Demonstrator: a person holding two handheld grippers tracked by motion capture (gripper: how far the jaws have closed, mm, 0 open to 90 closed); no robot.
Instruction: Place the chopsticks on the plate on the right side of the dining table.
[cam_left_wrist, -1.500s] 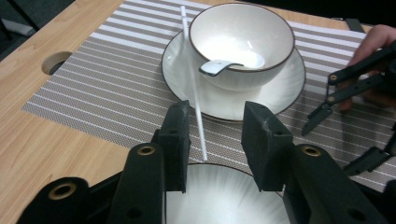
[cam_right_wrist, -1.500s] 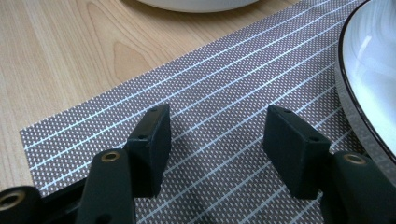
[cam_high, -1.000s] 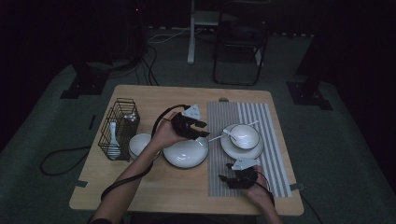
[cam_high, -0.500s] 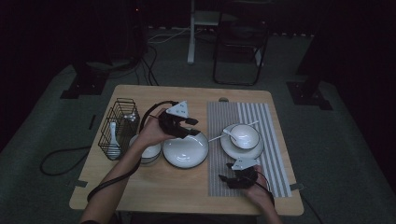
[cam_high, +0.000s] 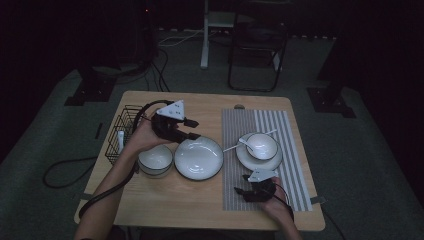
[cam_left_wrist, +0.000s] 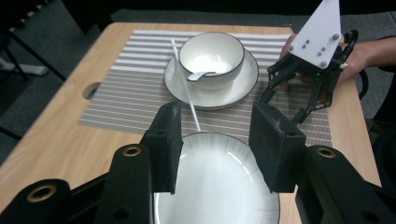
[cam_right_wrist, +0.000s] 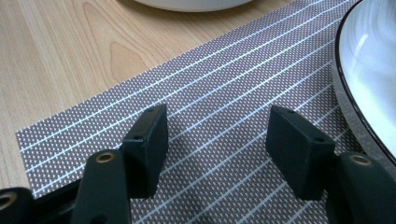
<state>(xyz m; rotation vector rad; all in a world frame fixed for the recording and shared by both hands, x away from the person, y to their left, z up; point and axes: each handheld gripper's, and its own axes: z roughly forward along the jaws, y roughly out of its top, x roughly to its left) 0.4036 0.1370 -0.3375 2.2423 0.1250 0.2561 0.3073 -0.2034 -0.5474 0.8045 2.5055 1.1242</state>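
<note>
We saw a dim room with a grey carpeted floor (cam_high: 45, 200) lying dark around a light wooden table (cam_high: 165, 205), whose far edge faced a black folding chair (cam_high: 257, 55) and a white stand post (cam_high: 205, 37). Black stand feet (cam_high: 87, 92) rested on the floor off the table's far left corner and another (cam_high: 330, 100) off its far right corner. Cables (cam_high: 65, 172) trailed over the carpet beside the table's left edge, and the far wall was lost in shadow.

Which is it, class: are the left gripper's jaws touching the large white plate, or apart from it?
Apart. In the left gripper view, the left gripper hangs open above the large white plate, with nothing between its jaws.
</note>
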